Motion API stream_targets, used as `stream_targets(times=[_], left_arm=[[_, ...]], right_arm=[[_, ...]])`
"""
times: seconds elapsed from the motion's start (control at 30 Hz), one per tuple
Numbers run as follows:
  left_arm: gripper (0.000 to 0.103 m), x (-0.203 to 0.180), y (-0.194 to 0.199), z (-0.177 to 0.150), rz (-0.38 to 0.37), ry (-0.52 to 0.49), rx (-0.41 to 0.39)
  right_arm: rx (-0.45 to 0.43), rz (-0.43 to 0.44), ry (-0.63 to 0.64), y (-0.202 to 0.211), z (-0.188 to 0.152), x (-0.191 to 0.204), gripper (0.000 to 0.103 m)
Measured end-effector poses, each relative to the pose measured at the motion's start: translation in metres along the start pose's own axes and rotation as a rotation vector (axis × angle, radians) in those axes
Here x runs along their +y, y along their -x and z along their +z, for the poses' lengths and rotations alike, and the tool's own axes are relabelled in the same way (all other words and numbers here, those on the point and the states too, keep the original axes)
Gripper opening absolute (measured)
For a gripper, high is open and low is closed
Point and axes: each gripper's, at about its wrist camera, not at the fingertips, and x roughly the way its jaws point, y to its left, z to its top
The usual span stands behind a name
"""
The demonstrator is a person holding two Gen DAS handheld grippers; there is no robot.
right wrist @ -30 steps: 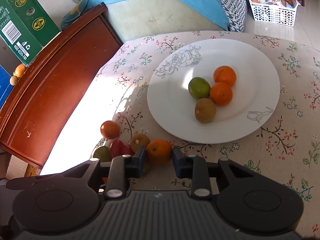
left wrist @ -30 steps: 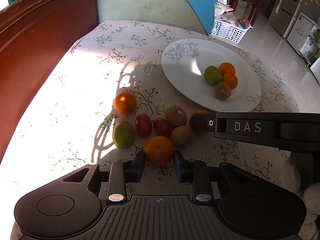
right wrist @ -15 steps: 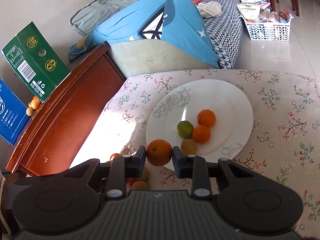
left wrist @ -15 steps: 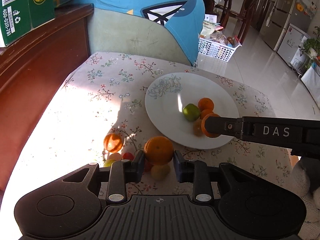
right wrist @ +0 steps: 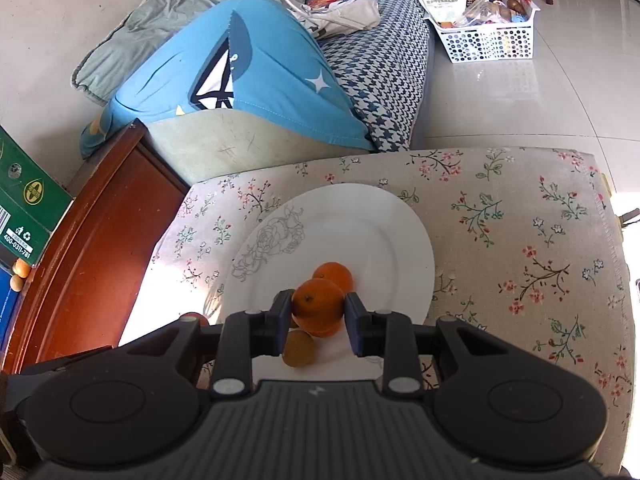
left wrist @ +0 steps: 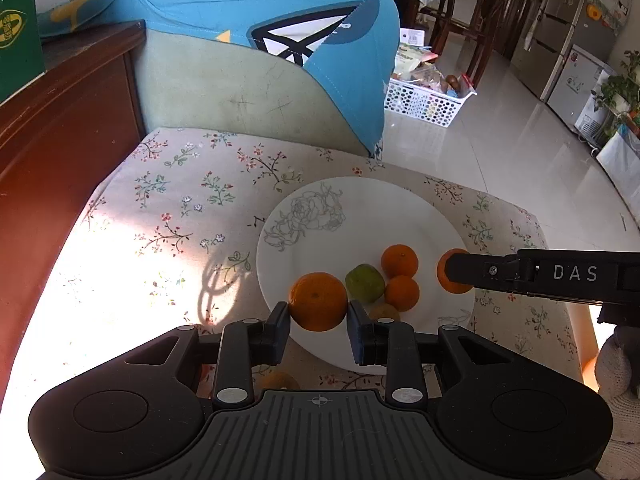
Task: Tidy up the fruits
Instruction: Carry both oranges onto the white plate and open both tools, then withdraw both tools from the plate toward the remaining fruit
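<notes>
Left wrist view: the left gripper (left wrist: 318, 316) is clamped on a large orange (left wrist: 318, 301) over the near-left rim of the white plate (left wrist: 320, 236). On the plate lie a green citrus (left wrist: 365, 283) and two small oranges (left wrist: 400, 261). Further right, the right gripper (left wrist: 454, 272) grips another orange (left wrist: 442, 270) above the plate's right edge.
</notes>
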Motion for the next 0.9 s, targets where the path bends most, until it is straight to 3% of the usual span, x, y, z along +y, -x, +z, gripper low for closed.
stream_targets(times=[0.27,0.53,0.6,0.67,0.9], left_arm=[[0.028,-0.012,-0.025,0.003,0.009,-0.017,0.046],[0.03,-0.025,-0.024,0.002,0.04,-0.067,0.052],[0.046,-0.026,-0.022,0.003,0.047,-0.062,0.051],[0.054,-0.026,-0.019,0.003,0.063,-0.063,0.039],[0.062,-0.024,-0.014,0.001,0.081,-0.066,0.05]], right_arm=[[0.019,-0.048,0.006,-0.015,-0.001,-0.004,0.029],[-0.001,-0.053,-0.004,-0.012,0.002,-0.004,0.032],[-0.004,-0.05,-0.012,-0.01,0.003,-0.004,0.032],[-0.006,-0.054,-0.013,-0.009,0.003,-0.004,0.032],[-0.007,-0.038,-0.013,-0.003,0.001,0.0,0.038]])
